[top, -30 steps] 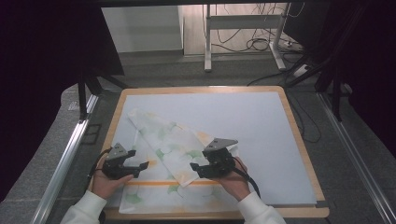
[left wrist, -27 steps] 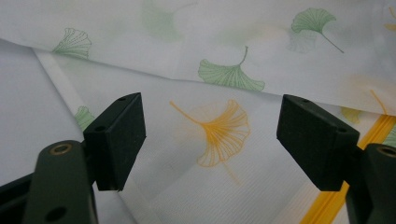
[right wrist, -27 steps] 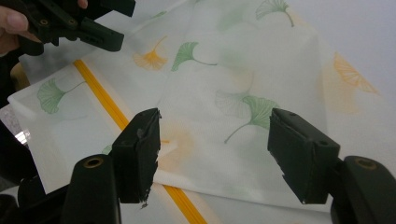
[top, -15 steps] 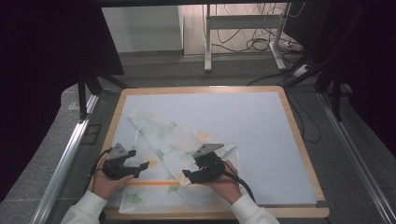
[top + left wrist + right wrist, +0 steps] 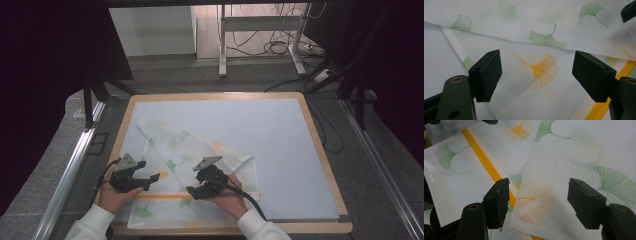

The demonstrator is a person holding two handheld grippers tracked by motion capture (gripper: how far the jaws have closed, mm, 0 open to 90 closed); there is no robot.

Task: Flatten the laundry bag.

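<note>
- A thin white cloth (image 5: pixel 195 165) with green and yellow ginkgo leaves printed on it lies on the pale blue mat (image 5: pixel 280 140) of the table (image 5: pixel 320 150). It sits in the near left part of the mat, and its near edge reaches almost to the near edge of the table.
- The cloth is partly folded — one pointed corner lies toward the far left corner of the mat, and another folded flap points to the right, near the middle of the mat.
- A bright yellow stripe (image 5: pixel 160 196) runs along the cloth close to its near edge.
- The left gripper (image 5: pixel 150 179) is held in the person's left hand (image 5: pixel 114 196) over the left side of the cloth, near the left edge of the mat. Its tips point toward the right.
- In the left gripper view its two black jaws stand wide apart above the cloth. Between them you can see a yellow ginkgo leaf (image 5: pixel 541 71), and nothing is pinched.
- The right gripper (image 5: pixel 194 191) is held in the right hand (image 5: pixel 227 197), just right of the left one, low over the near part of the cloth.
- In the right gripper view its jaws are spread wide too. A folded corner of the cloth (image 5: pixel 541 212) lies between them over the yellow stripe (image 5: pixel 486 166), but the pads do not press on it.
- The two grippers are near each other but do not touch.
</note>
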